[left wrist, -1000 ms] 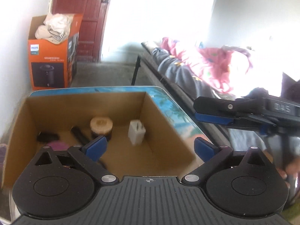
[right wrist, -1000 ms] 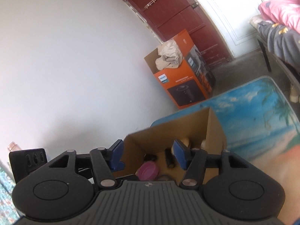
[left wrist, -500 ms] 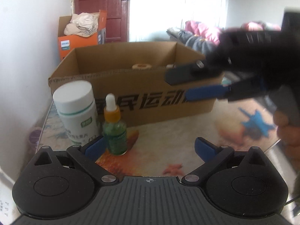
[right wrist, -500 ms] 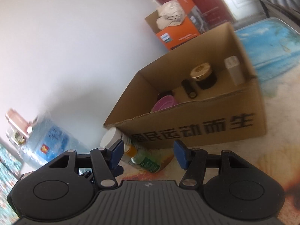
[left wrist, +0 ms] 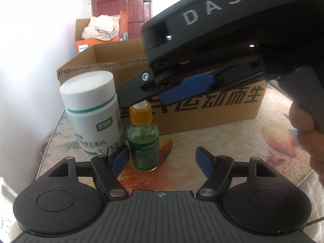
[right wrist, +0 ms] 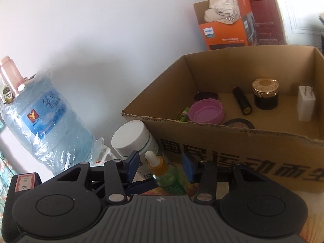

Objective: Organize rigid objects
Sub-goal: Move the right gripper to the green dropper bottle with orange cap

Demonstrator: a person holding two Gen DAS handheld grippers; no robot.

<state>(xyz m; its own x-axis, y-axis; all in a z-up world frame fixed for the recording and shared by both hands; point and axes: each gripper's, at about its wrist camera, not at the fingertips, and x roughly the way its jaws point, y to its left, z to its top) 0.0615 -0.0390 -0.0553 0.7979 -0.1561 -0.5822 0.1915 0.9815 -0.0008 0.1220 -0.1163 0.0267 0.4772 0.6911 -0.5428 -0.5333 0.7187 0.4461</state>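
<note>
Two bottles on the counter [left wrist: 232, 141] before one cardboard box [right wrist: 253, 154]: a white-capped pill bottle [left wrist: 93, 113] and a green dropper bottle [left wrist: 144, 137].

Left hand-held gripper [left wrist: 162, 159] and right hand-held gripper [right wrist: 161, 164]: both closing, dropper bottle between jaws, pads not touching.

Box holds seven items, some cut off by its wall.

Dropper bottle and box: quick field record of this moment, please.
dropper bottle: green, orange collar, upright on the table, outside the box
white bottle: upright, just beside the dropper bottle
box: open cardboard, behind both bottles
box contents: purple lid, black cylinder, gold-capped jar, white block, tape roll
right hand-held gripper: jaws closing, dropper bottle between them, pads not yet pressing
left hand-held gripper: jaws closing, holding nothing
</note>
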